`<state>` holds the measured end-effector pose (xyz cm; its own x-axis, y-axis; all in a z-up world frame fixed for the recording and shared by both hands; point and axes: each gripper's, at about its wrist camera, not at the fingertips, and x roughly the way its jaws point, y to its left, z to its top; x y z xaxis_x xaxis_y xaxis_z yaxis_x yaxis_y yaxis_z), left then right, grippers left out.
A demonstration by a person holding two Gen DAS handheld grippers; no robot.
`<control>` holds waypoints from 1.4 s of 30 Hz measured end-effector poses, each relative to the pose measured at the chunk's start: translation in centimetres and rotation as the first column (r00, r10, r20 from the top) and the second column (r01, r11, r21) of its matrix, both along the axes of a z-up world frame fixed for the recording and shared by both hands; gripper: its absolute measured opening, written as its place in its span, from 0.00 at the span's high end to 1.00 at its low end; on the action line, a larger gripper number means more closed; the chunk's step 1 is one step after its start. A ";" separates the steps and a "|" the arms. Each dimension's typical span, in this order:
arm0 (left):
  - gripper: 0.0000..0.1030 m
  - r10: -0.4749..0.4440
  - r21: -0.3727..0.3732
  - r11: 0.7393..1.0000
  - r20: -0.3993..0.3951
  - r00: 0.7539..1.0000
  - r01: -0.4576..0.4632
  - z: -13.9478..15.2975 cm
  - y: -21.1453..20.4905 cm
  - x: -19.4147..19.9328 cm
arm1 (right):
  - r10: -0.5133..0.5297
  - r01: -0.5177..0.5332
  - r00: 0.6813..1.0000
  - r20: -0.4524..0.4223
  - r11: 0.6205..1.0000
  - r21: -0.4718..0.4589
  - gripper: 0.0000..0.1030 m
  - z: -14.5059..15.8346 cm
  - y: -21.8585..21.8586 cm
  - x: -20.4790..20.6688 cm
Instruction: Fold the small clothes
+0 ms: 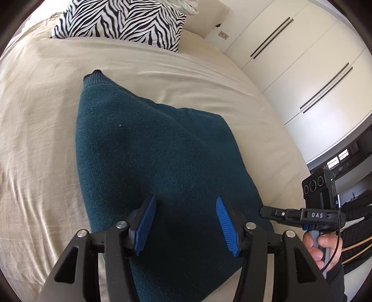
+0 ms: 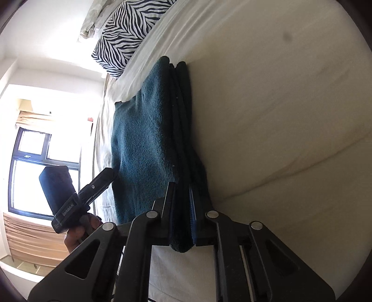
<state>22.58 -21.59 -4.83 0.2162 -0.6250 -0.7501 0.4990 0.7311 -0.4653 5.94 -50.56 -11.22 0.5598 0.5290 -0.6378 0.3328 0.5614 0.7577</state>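
A dark teal knit garment [image 1: 148,153] lies folded on the cream bed sheet [image 1: 39,120]. My left gripper [image 1: 184,206] is open just above the garment's near part, its blue pads [image 1: 146,223] spread wide with nothing between them. My right gripper [image 2: 181,192] is shut on the garment's near edge [image 2: 182,232], with the thick folded layers pinched between its pads. In the right wrist view the garment [image 2: 144,130] stretches away along the bed. The right gripper also shows at the right of the left wrist view [image 1: 269,212], at the garment's right side.
A zebra-print pillow [image 1: 121,21] lies at the head of the bed, also in the right wrist view [image 2: 125,30]. White wardrobe doors [image 1: 309,69] stand to the right of the bed. A window [image 2: 34,158] is beyond the bed's far side.
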 end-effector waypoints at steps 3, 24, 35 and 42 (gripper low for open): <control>0.44 -0.003 0.005 1.000 0.011 1.000 0.003 -0.9 -0.4 0.1 | -0.028 0.028 0.999 -0.018 0.999 0.019 0.98 -1.4 -0.7 -0.3; 0.35 -0.048 0.047 0.998 0.110 0.993 0.043 -1.6 -1.5 -0.6 | -0.006 0.027 0.988 0.152 0.990 -0.138 0.40 5.1 1.6 3.2; 0.35 -0.070 0.072 0.996 0.149 0.986 0.059 -1.0 -1.3 -1.1 | -0.042 0.051 0.997 0.069 0.990 -0.133 0.40 3.1 2.3 5.4; 0.17 0.086 -0.057 0.995 0.190 0.978 -0.077 2.8 4.0 -1.1 | 0.010 -0.004 0.999 0.035 0.986 -0.169 0.40 3.1 2.1 7.0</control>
